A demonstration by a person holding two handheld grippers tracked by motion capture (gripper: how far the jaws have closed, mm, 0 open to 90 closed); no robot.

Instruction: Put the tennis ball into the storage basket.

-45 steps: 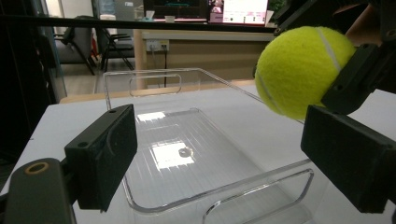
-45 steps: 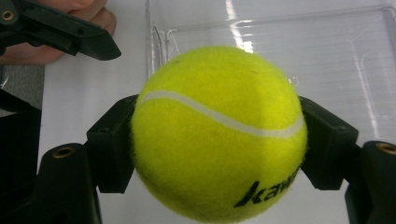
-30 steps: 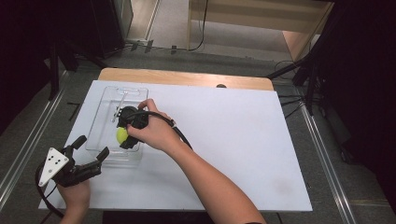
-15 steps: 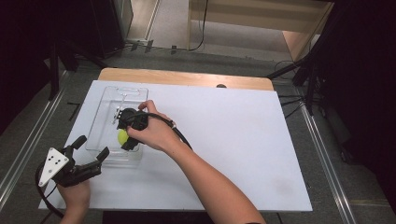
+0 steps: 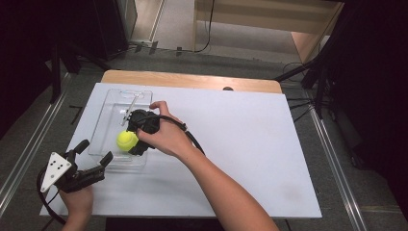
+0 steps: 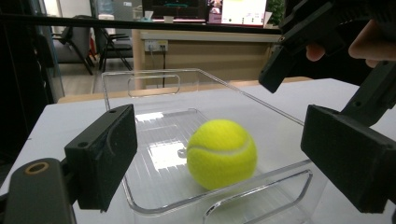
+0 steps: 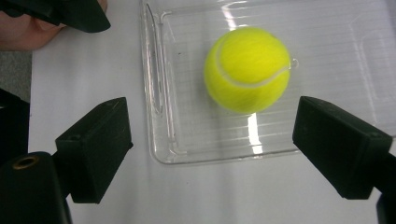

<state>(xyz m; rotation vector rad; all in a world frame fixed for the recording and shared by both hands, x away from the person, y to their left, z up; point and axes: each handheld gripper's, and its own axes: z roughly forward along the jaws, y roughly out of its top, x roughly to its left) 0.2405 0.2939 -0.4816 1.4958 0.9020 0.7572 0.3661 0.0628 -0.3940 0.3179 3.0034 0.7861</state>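
A yellow tennis ball (image 5: pixel 127 140) lies in a clear plastic tray (image 5: pixel 113 96) at the left of the white table top. My right gripper (image 5: pixel 134 132) hovers over the tray, open, its jaws pointing down at the ball (image 7: pixel 247 70) without touching it. In the right gripper view the jaws of the right gripper (image 7: pixel 215 140) straddle the tray's near rim (image 7: pixel 159 93). My left gripper (image 5: pixel 95 151) sits low at the tray's near corner, open, aimed at the ball (image 6: pixel 222 154) through the tray wall (image 6: pixel 154 74). The right gripper (image 6: pixel 327 42) hangs above and to the right in that view.
The white board (image 5: pixel 250 139) covers a wooden table whose edge (image 5: pixel 192 79) shows at the back. A black cable (image 5: pixel 192 139) trails from the right gripper along the forearm. Metal rails and dark floor border the table on both sides.
The right hand has drifted very slightly over the tray. The ball and the left gripper stay where they were.
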